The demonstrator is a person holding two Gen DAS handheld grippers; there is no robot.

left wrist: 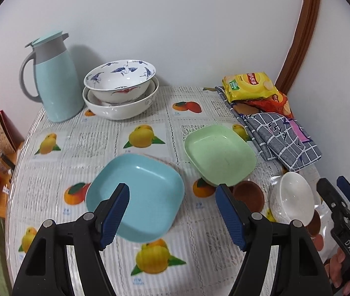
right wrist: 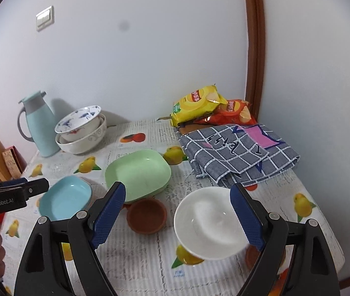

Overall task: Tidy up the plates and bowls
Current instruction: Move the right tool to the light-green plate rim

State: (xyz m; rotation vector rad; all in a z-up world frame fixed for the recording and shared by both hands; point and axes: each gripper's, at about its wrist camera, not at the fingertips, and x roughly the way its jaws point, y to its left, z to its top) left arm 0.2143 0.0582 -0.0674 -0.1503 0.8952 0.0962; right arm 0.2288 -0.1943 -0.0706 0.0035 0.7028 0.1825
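My left gripper [left wrist: 172,190] hangs open above a light blue square plate [left wrist: 135,197], its pads touching nothing. Right of that plate lie a green square plate [left wrist: 220,154], a small brown saucer [left wrist: 249,196] and a tilted white bowl [left wrist: 292,197]. My right gripper [right wrist: 177,188] is open too. The white bowl [right wrist: 207,224] lies below it toward its right finger, and the brown saucer [right wrist: 146,215] toward its left. The green plate [right wrist: 138,172] and blue plate [right wrist: 65,198] lie beyond. Patterned bowls stand stacked [left wrist: 120,88] by the back wall.
A pale blue jug [left wrist: 51,79] stands at the back left beside the stacked bowls [right wrist: 81,130]. Chip bags [right wrist: 197,103] and a folded checked cloth [right wrist: 236,153] fill the back right. A second brown saucer [right wrist: 252,256] peeks from under the white bowl. Boxes sit past the table's left edge.
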